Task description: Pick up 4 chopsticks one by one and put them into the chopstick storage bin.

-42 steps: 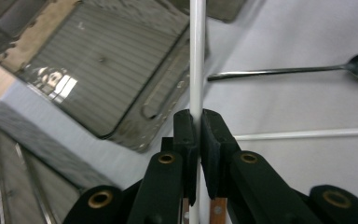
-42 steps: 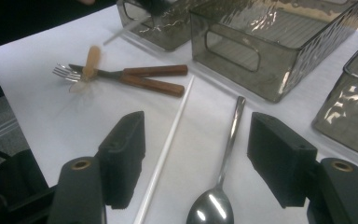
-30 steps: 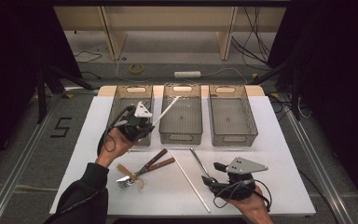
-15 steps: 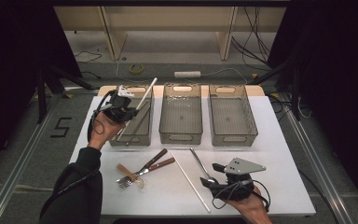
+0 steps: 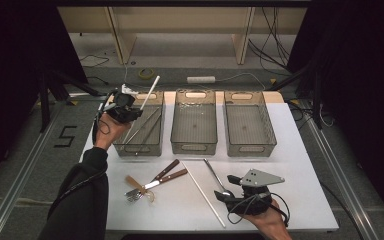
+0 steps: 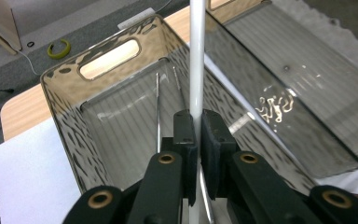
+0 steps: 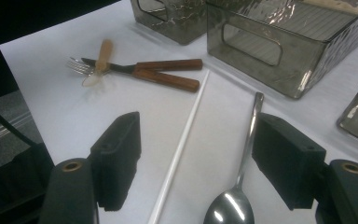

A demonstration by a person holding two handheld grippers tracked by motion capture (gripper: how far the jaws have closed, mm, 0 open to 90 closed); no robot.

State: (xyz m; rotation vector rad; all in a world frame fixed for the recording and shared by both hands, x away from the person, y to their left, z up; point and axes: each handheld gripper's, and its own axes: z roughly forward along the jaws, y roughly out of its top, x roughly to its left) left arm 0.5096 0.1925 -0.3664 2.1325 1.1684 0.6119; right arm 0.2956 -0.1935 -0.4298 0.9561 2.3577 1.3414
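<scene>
Over the left bin (image 5: 139, 131) | left gripper (image 5: 130, 107) is clamping white chopstick (image 5: 150, 90), long axis slanting up-away, needing tilt lengthwise | right gripper (image 5: 232, 192) is standing released over spoon (image 7: 235, 186).

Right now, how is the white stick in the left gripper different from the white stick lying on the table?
The held white stick is clamped between the left gripper jaws, raised over the left bin; the loose white stick lies flat on the table, untouched. The held one points up and away; the loose one runs diagonally beside the spoon. Both are thin, straight and white.
</scene>
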